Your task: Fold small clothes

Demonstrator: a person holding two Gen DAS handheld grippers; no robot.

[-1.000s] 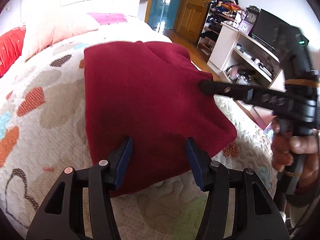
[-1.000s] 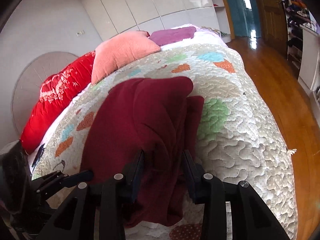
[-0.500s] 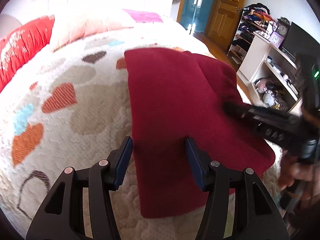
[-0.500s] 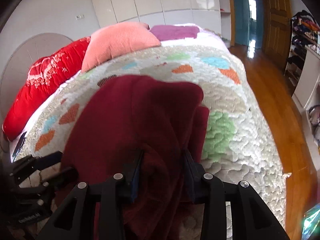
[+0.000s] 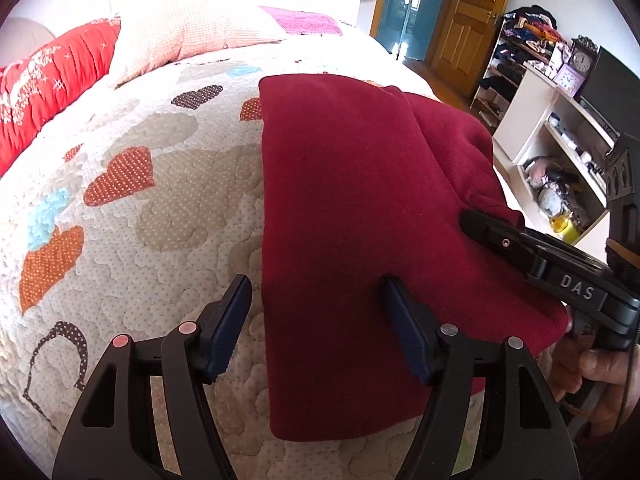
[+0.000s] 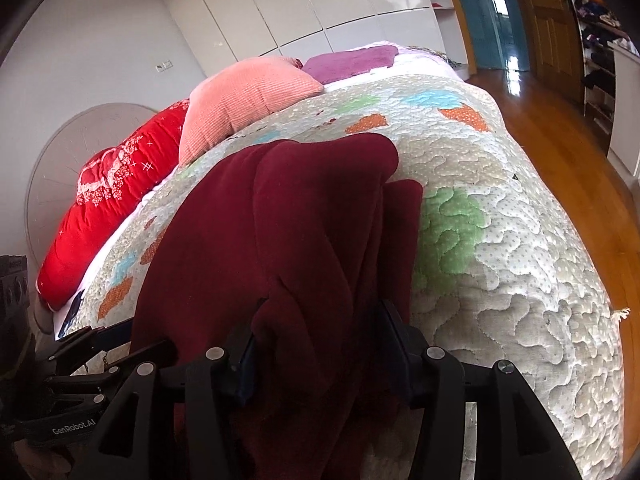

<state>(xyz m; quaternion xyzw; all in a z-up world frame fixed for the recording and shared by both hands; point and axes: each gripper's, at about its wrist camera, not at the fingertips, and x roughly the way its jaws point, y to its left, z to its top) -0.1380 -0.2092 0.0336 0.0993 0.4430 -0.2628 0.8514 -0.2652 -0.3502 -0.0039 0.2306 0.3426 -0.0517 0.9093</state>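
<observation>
A dark red fleece garment lies folded lengthwise on the quilted bed. My left gripper is open over the garment's near left edge, one finger on the quilt, the other over the cloth. My right gripper is open with a bunched fold of the garment lying between its fingers; it also shows in the left wrist view at the garment's right edge. The left gripper shows at the lower left of the right wrist view.
A red pillow, a peach pillow and a purple cloth lie at the head of the bed. White shelves with clutter and a wooden floor are beyond the bed's right side.
The left gripper has shifted left, so the garment's left edge now sits between its fingers. The right gripper has moved toward the garment's near right corner, with more cloth bunched between its fingers.
</observation>
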